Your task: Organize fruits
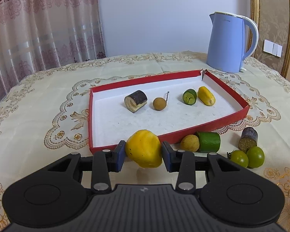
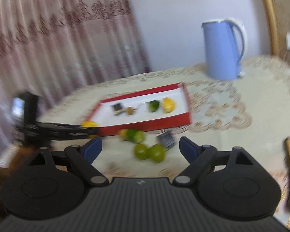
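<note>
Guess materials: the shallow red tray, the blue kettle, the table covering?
Shallow red tray: likely cardboard, matte red outside and white inside; its far corner is split and the walls are thin. Tall light-blue kettle: looks like smooth plastic with a soft sheen and a white handle, though painted metal is possible. Cream table covering: woven fabric with gold embroidered floral scallops.
</note>
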`<state>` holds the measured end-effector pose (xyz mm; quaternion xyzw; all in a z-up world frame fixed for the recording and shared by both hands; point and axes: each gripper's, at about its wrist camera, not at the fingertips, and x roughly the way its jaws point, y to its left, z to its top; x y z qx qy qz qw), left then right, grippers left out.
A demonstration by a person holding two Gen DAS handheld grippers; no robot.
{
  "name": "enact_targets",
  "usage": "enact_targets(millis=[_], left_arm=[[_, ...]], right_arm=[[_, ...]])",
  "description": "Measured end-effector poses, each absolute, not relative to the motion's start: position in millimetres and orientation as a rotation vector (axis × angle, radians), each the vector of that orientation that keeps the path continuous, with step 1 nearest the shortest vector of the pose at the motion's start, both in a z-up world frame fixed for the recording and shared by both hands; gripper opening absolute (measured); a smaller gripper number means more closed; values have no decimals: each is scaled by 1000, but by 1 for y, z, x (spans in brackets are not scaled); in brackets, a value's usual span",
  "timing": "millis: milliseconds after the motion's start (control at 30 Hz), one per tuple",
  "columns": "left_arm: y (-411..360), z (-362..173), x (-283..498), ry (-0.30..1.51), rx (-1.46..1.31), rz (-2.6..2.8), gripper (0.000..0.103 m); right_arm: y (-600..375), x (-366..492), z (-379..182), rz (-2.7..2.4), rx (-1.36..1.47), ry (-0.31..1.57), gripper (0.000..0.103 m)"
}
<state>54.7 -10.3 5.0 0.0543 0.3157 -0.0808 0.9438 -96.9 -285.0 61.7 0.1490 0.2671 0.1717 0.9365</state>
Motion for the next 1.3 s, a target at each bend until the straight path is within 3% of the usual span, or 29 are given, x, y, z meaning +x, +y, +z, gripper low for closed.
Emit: enact_targets(millis=[100,233,500,600,1300], left_arm=[[-9,7,53,633,109,-164,39],[-10,9,53,630,107,-159,39],[-13,12,50,616,133,-131,39],[-10,12,54,621,133,-110,39],[-13,14,96,652,150,-23,39]], right_arm=[[-305,-116,73,494,399,562,93],[-299,-125,75,414,314,524,100],[-213,-80,25,141,-193,485,91],[-198,-71,17,168,-192,484,86],[-215,-67,15,129,-82,446,86]])
